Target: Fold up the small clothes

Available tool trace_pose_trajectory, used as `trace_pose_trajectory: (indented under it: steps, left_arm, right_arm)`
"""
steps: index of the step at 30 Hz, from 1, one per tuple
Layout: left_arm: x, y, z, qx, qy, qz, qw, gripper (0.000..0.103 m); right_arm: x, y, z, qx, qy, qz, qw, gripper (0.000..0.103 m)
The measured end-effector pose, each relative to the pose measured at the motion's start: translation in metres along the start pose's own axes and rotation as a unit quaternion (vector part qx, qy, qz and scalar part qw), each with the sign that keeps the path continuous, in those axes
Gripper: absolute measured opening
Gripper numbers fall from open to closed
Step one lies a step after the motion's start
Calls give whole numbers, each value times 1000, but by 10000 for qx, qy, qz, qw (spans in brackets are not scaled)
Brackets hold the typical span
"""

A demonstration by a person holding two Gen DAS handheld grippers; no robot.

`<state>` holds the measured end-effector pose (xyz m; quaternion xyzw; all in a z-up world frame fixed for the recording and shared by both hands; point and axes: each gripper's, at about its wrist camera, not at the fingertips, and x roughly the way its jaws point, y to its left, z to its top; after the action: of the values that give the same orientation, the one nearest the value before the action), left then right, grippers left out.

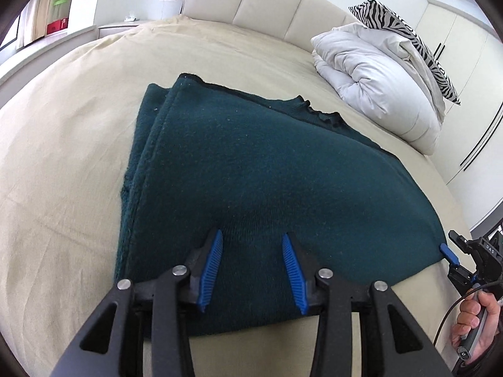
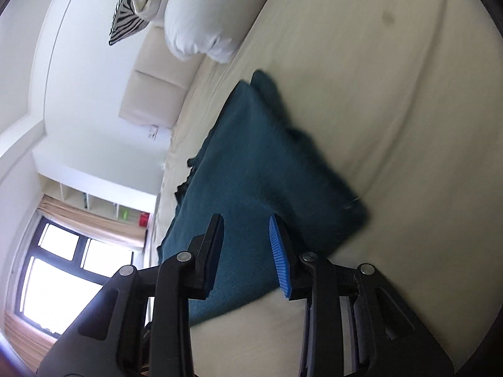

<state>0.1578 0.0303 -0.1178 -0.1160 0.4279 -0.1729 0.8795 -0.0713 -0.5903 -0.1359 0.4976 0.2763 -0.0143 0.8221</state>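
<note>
A dark teal knit garment [image 1: 251, 169] lies folded on the beige bed sheet [image 1: 63, 157]; its doubled edge runs along the left side. My left gripper [image 1: 252, 238] is open, fingers apart just above the garment's near edge, holding nothing. My right gripper [image 2: 246, 223] is open too, rolled sideways over the garment [image 2: 251, 169] near its corner. In the left wrist view the right gripper [image 1: 452, 253] shows at the garment's right corner, held by a hand [image 1: 474, 323].
A white duvet [image 1: 377, 78] with a zebra-print pillow [image 1: 405, 34] is piled at the bed's far right by the padded headboard [image 1: 267, 0]. White wardrobe doors [image 1: 465, 50] stand to the right. A window [image 2: 63, 270] and shelves [image 2: 103, 207] are beyond the bed.
</note>
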Motion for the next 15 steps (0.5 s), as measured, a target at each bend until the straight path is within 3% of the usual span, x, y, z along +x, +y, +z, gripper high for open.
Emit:
trace_pose_trajectory:
  steps: [4,7,10,15]
  left_arm:
    - [0,2,-1,-44,6,-55,10000,43]
    - [1,1,-1,-15,33,-23,10000,43]
    - [3,-1,2,24,65,13,10000,42]
    - [4,-4,0,109,57,92,9999,42]
  right_arm:
    - [-8,31,-3,-399,106,152,9990,34]
    - [9,78,-20,-862,437,366,9946,55]
    - [57,118,-43,-1207,1005,650,9854,55]
    - [119,140,-71,-1471,1806,695,9700,55]
